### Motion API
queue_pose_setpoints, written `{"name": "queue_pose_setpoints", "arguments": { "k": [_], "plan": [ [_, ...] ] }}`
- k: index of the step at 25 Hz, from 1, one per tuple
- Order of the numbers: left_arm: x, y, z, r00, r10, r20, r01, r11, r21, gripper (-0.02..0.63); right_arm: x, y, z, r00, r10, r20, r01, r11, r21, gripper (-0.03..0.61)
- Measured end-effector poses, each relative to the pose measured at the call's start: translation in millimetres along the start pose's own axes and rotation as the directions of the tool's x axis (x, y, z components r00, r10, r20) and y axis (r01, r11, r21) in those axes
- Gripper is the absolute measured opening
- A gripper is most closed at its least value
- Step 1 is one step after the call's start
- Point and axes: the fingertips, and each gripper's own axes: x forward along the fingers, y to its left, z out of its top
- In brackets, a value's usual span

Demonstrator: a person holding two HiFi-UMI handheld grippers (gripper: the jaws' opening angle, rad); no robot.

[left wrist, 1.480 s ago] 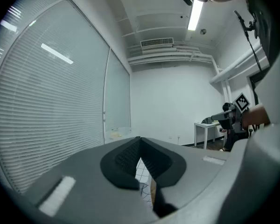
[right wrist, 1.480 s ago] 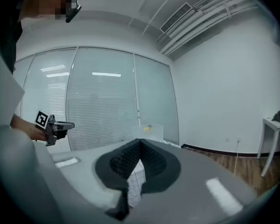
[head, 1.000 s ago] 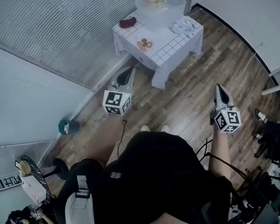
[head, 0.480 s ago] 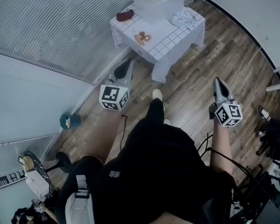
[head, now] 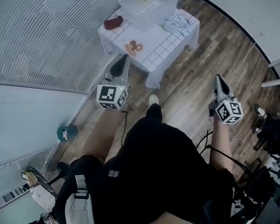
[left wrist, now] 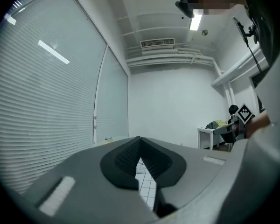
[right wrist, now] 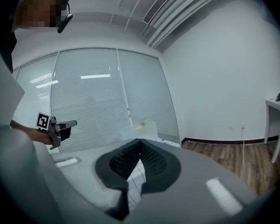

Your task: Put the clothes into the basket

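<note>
l tool (head: 125,58), r tool (head: 218,77) closed, empty; clothes (head: 176,22) on table (head: 164,45).

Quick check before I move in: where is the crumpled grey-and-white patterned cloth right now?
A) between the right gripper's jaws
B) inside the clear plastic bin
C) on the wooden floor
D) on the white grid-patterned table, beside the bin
D: in the head view the crumpled grey-and-white patterned cloth lies on the white grid-patterned table, next to the clear plastic bin and not inside it.
</note>
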Motion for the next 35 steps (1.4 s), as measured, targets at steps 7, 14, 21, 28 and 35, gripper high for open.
{"name": "queue_pose_setpoints", "arguments": {
  "k": [7, 14, 21, 28, 35],
  "plan": [
    [59.0, 46.2, -4.2, 1.000, 0.005, 0.007, -0.005, 1.000, -0.002, 0.006, 86.8, -3.4, 18.8, 1.000, 0.015, -0.016, -0.015, 1.000, -0.018, 0.002],
    [95.1, 102.9, 0.3, 0.999, 0.015, 0.033, -0.015, 1.000, 0.002, 0.006, 161.2, 5.1, 36.3, 0.999, 0.018, -0.031, -0.019, 0.998, -0.056, 0.002],
    [145.9, 121.1, -3.2, 0.998, -0.048, 0.033, 0.048, 0.999, -0.006, 0.006, 201.8, 7.0, 51.7, 0.999, 0.007, -0.042, -0.012, 0.995, -0.102, 0.002],
    [172.8, 118.4, -27.0, 0.999, -0.050, 0.008, 0.051, 0.998, -0.041, 0.006, 240.4, -16.9, 54.7, 0.999, 0.007, -0.052, -0.013, 0.994, -0.111, 0.002],
    [208.4, 130.2, -16.6, 1.000, 0.025, 0.008, -0.025, 1.000, -0.014, 0.006, 314.6, -33.9, 68.2, 0.992, 0.119, -0.052, -0.124, 0.985, -0.120, 0.002]
  ]
}}
